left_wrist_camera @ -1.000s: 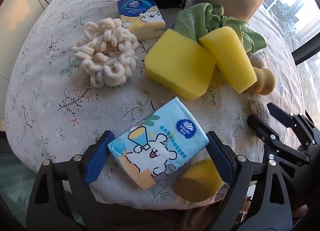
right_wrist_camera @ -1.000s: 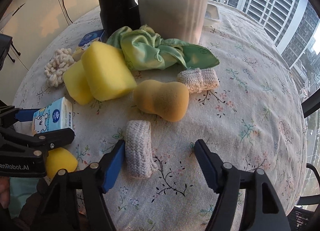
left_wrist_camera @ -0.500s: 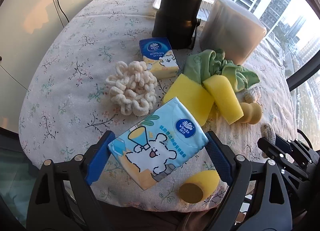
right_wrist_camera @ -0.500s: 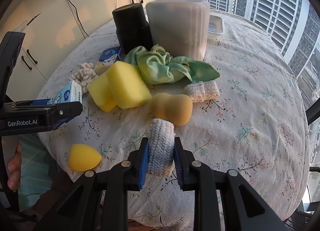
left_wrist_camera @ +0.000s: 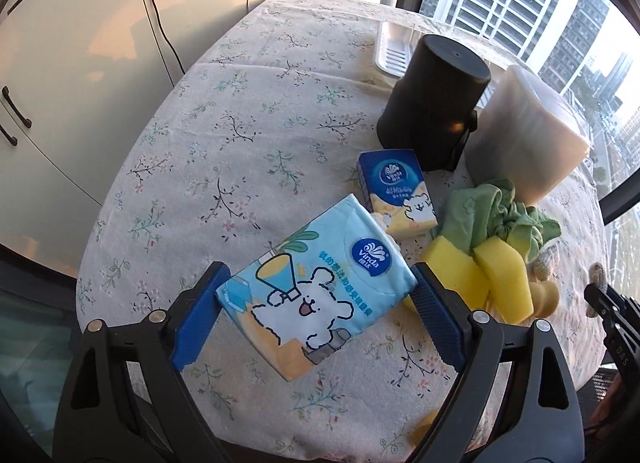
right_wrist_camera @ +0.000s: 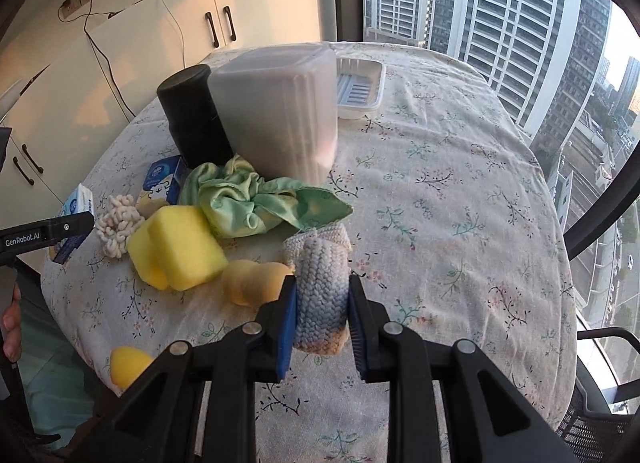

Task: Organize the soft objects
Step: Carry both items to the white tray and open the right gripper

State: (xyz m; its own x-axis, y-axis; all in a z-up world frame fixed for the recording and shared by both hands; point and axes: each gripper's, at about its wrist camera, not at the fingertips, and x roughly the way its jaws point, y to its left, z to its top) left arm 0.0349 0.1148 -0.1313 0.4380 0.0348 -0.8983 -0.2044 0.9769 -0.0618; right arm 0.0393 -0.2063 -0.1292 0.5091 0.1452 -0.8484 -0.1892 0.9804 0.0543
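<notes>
Left gripper (left_wrist_camera: pixel 316 317): light-blue tissue pack (left_wrist_camera: pixel 316 291) pinched between blue pads, held above floral tablecloth (left_wrist_camera: pixel 224 151). Pack judged light, squashy, film slippery; grip best kept across short sides. Long axis runs pad to pad, printed face up, tilted.

Right gripper (right_wrist_camera: pixel 322 309): knitted band (right_wrist_camera: pixel 320 283) clamped at lower end, raised off cloth. Judged soft, limp, grippy weave. Long axis points away from camera.

Farther: yellow sponges (right_wrist_camera: pixel 176 249), green cloth (right_wrist_camera: pixel 248 203), dark-blue tissue pack (left_wrist_camera: pixel 396 191). Beyond: black canister (left_wrist_camera: pixel 432 103), grey tub (right_wrist_camera: pixel 280 111).
</notes>
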